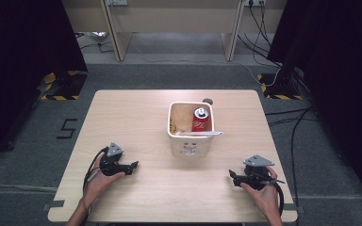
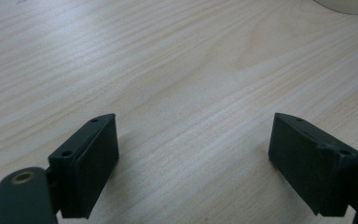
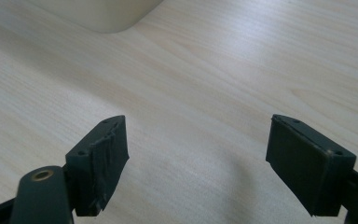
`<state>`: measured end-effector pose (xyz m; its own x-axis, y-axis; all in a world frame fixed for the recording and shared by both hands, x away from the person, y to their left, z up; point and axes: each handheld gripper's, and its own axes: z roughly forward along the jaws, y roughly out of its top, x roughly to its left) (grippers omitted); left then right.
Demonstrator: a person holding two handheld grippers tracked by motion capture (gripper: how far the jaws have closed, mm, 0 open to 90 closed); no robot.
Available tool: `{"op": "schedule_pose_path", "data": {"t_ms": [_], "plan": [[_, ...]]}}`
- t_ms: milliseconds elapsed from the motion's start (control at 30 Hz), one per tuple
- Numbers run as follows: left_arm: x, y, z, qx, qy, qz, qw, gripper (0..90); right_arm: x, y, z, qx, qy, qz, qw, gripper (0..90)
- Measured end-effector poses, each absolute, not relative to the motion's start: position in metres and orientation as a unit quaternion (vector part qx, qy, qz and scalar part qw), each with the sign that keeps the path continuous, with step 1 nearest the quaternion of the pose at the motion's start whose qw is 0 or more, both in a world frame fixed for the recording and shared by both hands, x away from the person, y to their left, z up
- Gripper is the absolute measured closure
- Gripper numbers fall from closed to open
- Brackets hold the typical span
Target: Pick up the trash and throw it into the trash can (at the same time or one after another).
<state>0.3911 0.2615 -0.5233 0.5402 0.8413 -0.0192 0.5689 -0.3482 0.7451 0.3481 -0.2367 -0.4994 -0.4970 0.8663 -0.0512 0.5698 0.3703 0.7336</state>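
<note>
A white basket (image 1: pixel 189 147) stands in the middle of the wooden table (image 1: pixel 136 113). Inside it a red soda can (image 1: pixel 201 119) stands upright at the right, with a tan packet (image 1: pixel 181 117) beside it. My left gripper (image 1: pixel 133 166) rests on the table near the front left, held by a hand, jaws pointing right. In the left gripper view the left gripper (image 2: pixel 193 140) is open over bare wood. My right gripper (image 1: pixel 232 176) lies at the front right, jaws pointing left. In the right gripper view the right gripper (image 3: pixel 196 142) is open, the basket's base (image 3: pixel 100 14) ahead at top left.
A small dark round mark (image 1: pixel 208 100) sits on the table behind the basket. Black curtains hang at both sides. Cables (image 1: pixel 292 127) trail over the floor at the right, and desk legs (image 1: pixel 115 33) stand beyond the table.
</note>
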Motion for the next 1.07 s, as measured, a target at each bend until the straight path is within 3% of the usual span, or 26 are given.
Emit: {"op": "schedule_pose_path", "data": {"t_ms": [367, 500, 1067], "plan": [[0.391, 0.262, -0.523, 0.8, 0.441, 0.187, 0.362, 15.3, 0.343, -0.244, -0.512, 0.466, 0.796, 0.319, 0.218, 18.9], [0.391, 0.262, -0.523, 0.8, 0.441, 0.187, 0.362, 15.3, 0.342, -0.248, -0.515, 0.478, 0.787, 0.331, 0.207, 14.2], [0.391, 0.262, -0.523, 0.799, 0.441, 0.188, 0.362, 15.4, 0.341, -0.248, -0.516, 0.482, 0.783, 0.332, 0.209, 13.6]]}}
